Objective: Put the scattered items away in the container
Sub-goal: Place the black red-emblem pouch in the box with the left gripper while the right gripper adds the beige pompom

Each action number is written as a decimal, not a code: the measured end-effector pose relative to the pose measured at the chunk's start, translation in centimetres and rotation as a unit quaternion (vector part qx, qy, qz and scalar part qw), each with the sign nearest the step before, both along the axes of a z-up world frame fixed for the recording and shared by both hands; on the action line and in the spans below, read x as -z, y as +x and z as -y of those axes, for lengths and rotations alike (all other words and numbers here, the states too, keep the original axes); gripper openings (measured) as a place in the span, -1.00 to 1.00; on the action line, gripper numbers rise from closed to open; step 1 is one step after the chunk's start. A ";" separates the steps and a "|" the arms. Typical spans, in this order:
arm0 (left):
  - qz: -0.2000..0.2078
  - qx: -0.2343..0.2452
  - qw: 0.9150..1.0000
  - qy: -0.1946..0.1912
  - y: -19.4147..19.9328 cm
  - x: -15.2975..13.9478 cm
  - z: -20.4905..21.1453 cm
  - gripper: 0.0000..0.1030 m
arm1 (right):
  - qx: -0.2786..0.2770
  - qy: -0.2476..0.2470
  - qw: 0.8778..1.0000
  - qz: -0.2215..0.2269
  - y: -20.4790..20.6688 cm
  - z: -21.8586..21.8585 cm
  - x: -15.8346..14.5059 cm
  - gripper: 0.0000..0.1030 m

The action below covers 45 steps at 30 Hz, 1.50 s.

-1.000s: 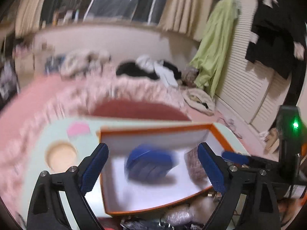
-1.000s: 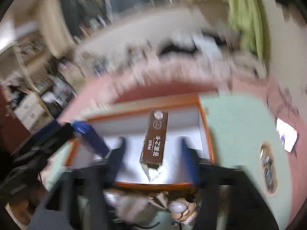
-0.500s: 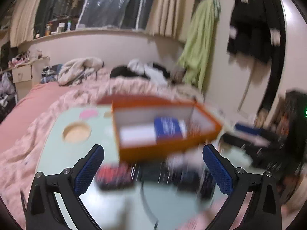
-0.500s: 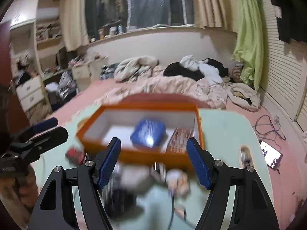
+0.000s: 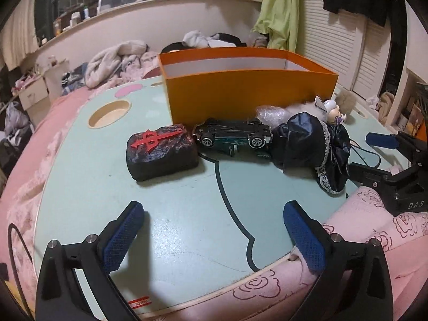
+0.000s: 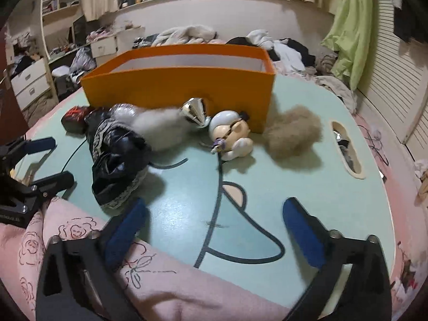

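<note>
**Both grippers empty, four things left on the desk**

The left gripper is spread wide with nothing between its pads; the right gripper is opening, also empty. The orange box sits at twelve o'clock on the mint desk. Against its near wall lie a black pouch with a red emblem at eleven, an overturned toy car at twelve, and a doll in a black dress at one. A tan fur tuft rests by the box's right corner.

The pouch looks easiest for the left gripper: approach from above and pinch its short sides. The doll's loose dress could slip, so grip its body.

The box's inside is hidden by its wall
</note>
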<state>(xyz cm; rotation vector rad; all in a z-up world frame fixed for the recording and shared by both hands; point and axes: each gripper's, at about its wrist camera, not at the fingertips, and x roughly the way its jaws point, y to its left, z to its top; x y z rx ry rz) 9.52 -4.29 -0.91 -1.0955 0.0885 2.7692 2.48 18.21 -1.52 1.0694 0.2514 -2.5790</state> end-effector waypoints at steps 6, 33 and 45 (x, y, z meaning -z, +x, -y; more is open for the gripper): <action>-0.002 -0.002 1.000 0.000 -0.2 -0.1 0.0 1.00 | -0.001 0.000 1.000 0.000 0.4 -0.1 0.1 0.99; 0.007 -0.074 0.995 0.060 -6.8 -1.1 3.7 0.38 | -0.001 0.000 1.000 -0.003 1.6 -0.1 0.1 0.99; -0.052 -0.094 0.991 0.082 -3.9 -1.3 4.6 0.23 | 0.077 -0.117 0.990 -0.024 0.6 -4.4 -2.3 0.84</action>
